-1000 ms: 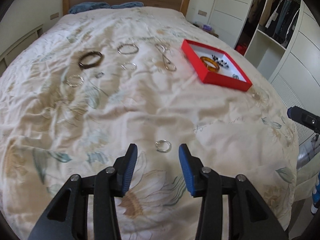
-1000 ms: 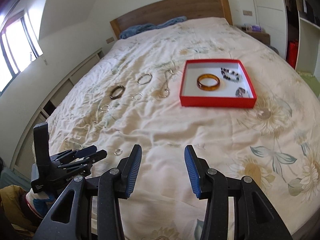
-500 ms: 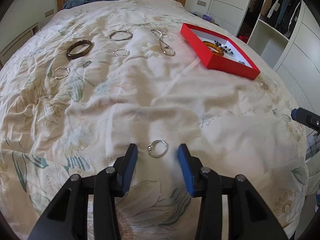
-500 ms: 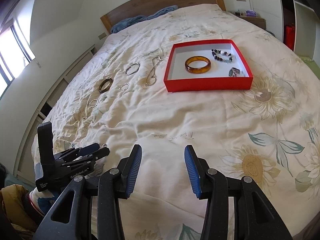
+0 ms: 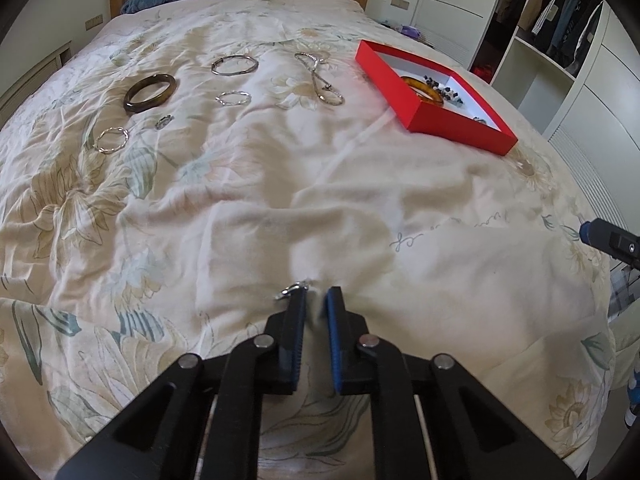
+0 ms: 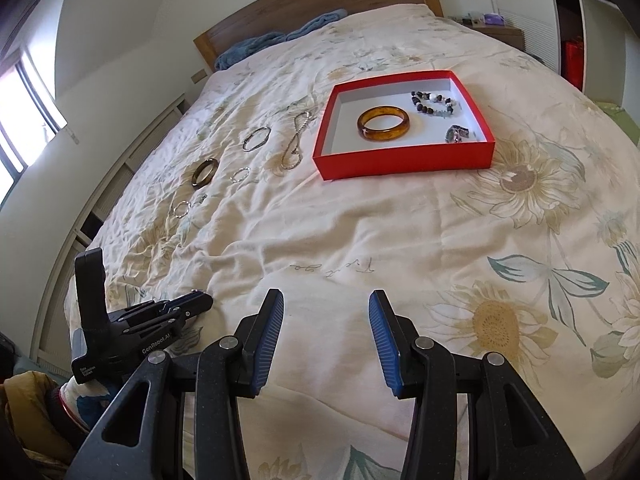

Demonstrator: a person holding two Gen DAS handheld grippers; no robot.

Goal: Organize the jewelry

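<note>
Now the left gripper (image 5: 314, 294) has its jaws nearly closed on the small silver ring (image 5: 291, 290), which half a second ago lay flat between wide-apart fingers; the ring sits tilted at the left fingertip near the foot edge of the bed (image 5: 280, 184). Right gripper (image 6: 326, 304): jaws released, spread wide and grasping nothing, as before. Toward the bed's right edge, the red box (image 6: 404, 160) holds an amber bangle (image 6: 383, 123), a beaded bracelet (image 6: 434, 104) and a small ring (image 6: 457, 133). A dark bangle (image 5: 150, 92), silver hoops (image 5: 235, 65) and a chain (image 5: 320, 80) lie toward the headboard. Open bedding separates ring and box
</note>
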